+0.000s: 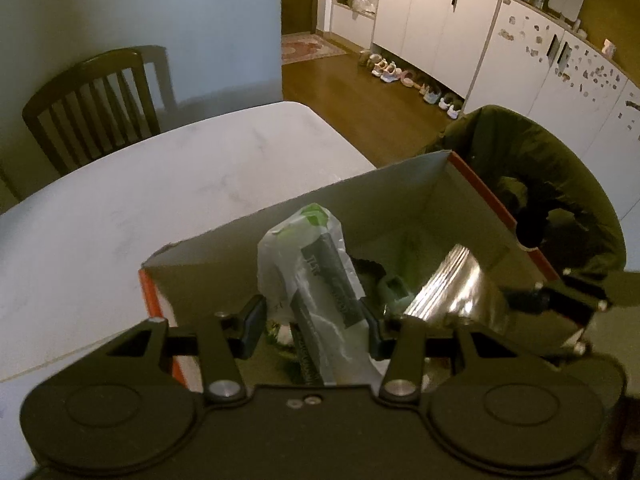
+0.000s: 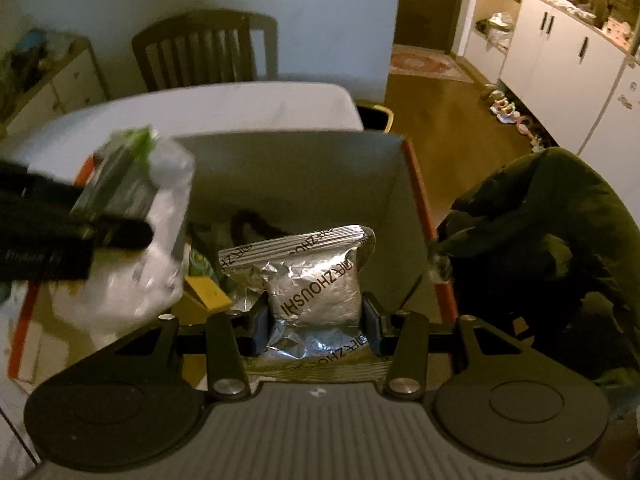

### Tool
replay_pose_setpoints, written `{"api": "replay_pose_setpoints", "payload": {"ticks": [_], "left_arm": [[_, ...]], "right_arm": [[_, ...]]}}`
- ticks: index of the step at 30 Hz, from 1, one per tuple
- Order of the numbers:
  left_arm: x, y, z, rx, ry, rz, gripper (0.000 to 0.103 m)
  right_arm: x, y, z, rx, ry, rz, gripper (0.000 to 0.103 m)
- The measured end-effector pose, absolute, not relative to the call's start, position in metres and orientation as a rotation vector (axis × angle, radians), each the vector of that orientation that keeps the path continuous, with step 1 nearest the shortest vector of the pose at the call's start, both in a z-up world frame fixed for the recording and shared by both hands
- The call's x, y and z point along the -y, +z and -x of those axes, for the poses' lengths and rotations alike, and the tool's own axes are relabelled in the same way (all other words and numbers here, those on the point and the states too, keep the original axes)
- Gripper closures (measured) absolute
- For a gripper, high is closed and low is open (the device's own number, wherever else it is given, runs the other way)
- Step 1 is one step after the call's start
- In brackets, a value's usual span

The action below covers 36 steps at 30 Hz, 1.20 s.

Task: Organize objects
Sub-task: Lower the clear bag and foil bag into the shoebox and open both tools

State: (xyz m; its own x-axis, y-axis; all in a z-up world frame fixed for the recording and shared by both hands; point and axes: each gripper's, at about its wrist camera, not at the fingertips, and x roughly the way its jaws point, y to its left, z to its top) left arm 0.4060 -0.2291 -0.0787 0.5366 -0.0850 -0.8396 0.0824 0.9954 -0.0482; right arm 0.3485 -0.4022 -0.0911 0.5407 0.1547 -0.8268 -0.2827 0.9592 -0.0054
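- Holding two packets over one cardboard box (image 2: 312, 168) that sits on the white tabletop (image 1: 140, 200); the box is open-topped with an orange outer face, which fits it being the collecting bin for the tidying task.
- Tabletop: otherwise bare in both views. A wooden chair (image 1: 92, 96) stands at its far edge. A dark green cloth-covered seat (image 1: 560, 168) sits just beside the box on its right.
- Box contents: a dark cord and a yellowish carton (image 2: 206, 294) lie on the floor of the box. Judged as items already gathered; details too dim to name further.
- Left gripper (image 1: 312, 328): jaws partly closed, pads pressing both sides of a clear plastic bag (image 1: 308, 256) with a dark green pack inside. Bag stands upright above the box interior, near its left wall.
- Right gripper (image 2: 316, 328): jaws partly closed on a silver foil pouch (image 2: 312, 276), pinched at its lower half, printed lettering facing the camera. Pouch hangs over the right part of the box.
- Both grippers point steeply down into the box; likely the packets are about to be set inside.
- Left wrist view only: the foil pouch appears as a blurred shiny edge, and the right gripper as a partial dark frame.
- Right wrist view only: pouch lettering, the yellowish carton, a sideboard (image 2: 60, 76) at far left.
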Motion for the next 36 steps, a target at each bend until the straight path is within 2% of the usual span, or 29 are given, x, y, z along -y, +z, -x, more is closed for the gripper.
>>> {"api": "replay_pose_setpoints", "payload": {"ticks": [16,25,29,31,36], "left_arm": [[0.232,-0.115,-0.425,-1.113,-0.108,0.034,0.051],[0.233,-0.121,-0.419,-1.132,-0.1,0.023,0.027],[0.233,-0.119,-0.415,-1.12,-0.102,0.02,0.023],[0.233,-0.116,-0.411,-1.108,-0.098,0.024,0.015],[0.228,-0.108,-0.399,-1.08,-0.099,0.054,0.011]], "right_arm": [[0.401,-0.12,-0.344,-1.0,0.297,0.212,0.057],[0.406,-0.115,-0.351,-1.005,0.298,0.177,0.056],[0.406,-0.112,-0.35,-1.0,0.31,0.168,0.05],[0.405,-0.11,-0.348,-0.989,0.311,0.172,0.048],[0.41,-0.099,-0.342,-0.968,0.325,0.142,0.045]]}}
